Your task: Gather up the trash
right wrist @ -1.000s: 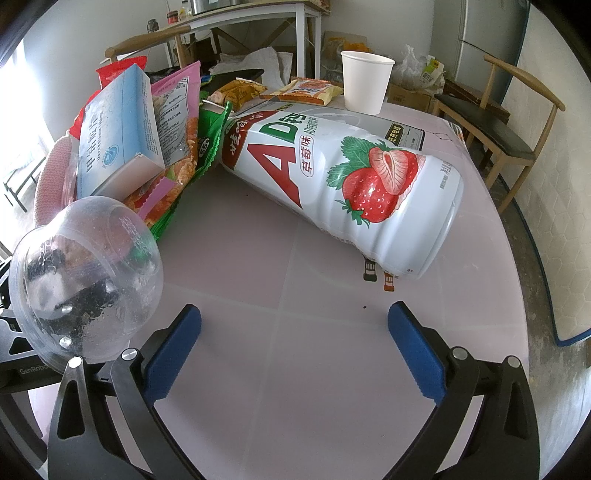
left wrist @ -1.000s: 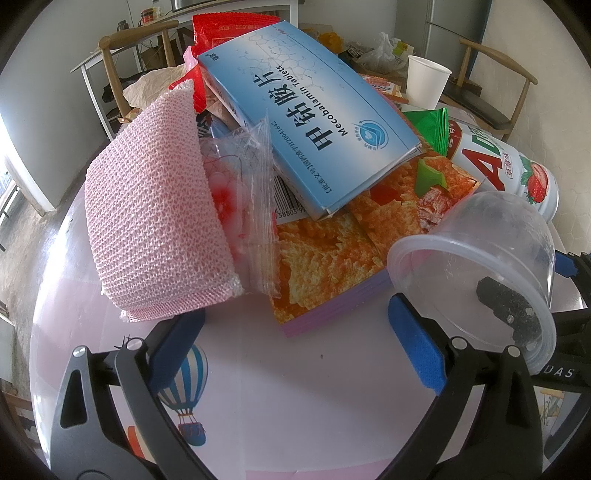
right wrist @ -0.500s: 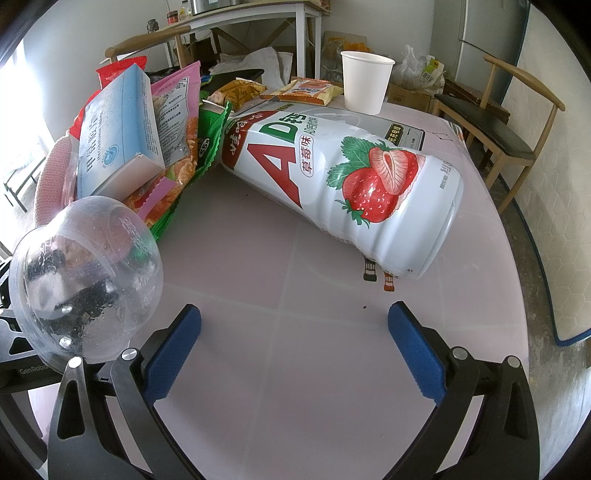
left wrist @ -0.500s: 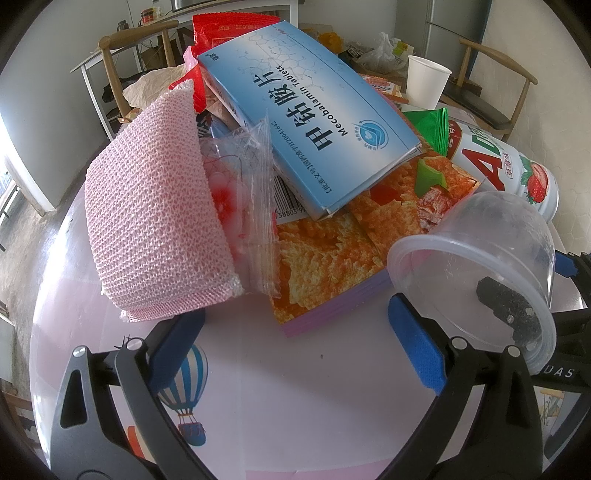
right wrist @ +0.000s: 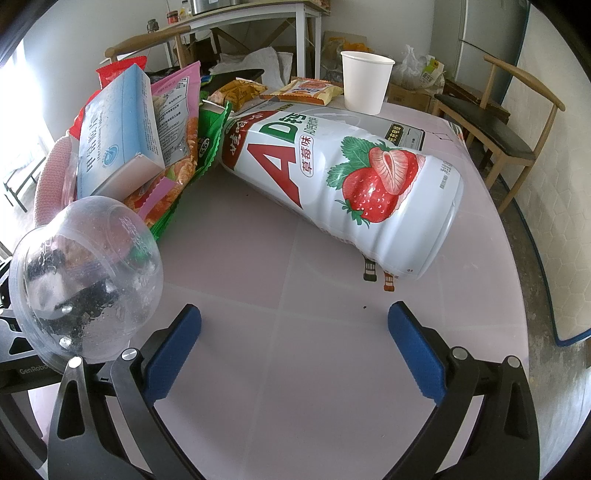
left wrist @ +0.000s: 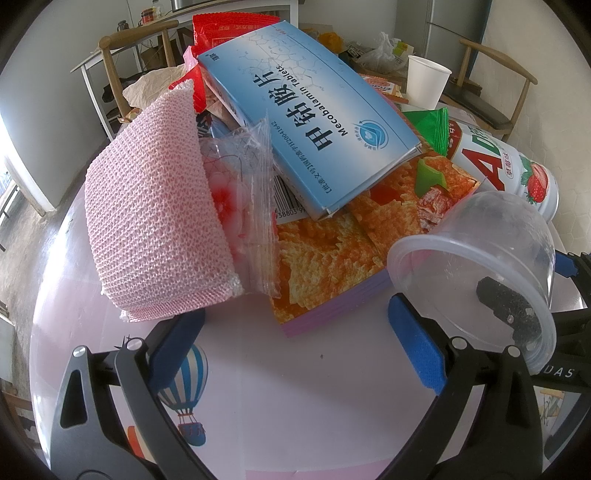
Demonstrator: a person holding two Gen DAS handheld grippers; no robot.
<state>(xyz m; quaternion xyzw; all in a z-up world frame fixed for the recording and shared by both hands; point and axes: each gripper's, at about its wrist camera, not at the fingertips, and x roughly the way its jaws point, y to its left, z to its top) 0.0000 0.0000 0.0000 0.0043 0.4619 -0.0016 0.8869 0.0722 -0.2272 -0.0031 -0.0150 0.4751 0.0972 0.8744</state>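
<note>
Trash lies piled on a round pink table (left wrist: 280, 402): a pink mesh sponge (left wrist: 151, 218), a crumpled clear bag (left wrist: 251, 206), a blue tablet box (left wrist: 314, 122) and an orange snack pack (left wrist: 332, 251). My left gripper (left wrist: 295, 339) stands open just short of the pile, nothing between its fingers. A clear plastic cup (left wrist: 480, 273) lies on its side by the left gripper's right finger. In the right wrist view the same cup (right wrist: 85, 277) is at the left. A big white strawberry drink bottle (right wrist: 347, 177) lies ahead of my open right gripper (right wrist: 293, 336).
A white paper cup (right wrist: 365, 81) stands at the table's far side beside snack packets (right wrist: 310, 90). A green wrapper (right wrist: 208, 140) sticks out by the bottle. Wooden chairs (right wrist: 509, 122) stand around, and another table (right wrist: 240, 18) behind.
</note>
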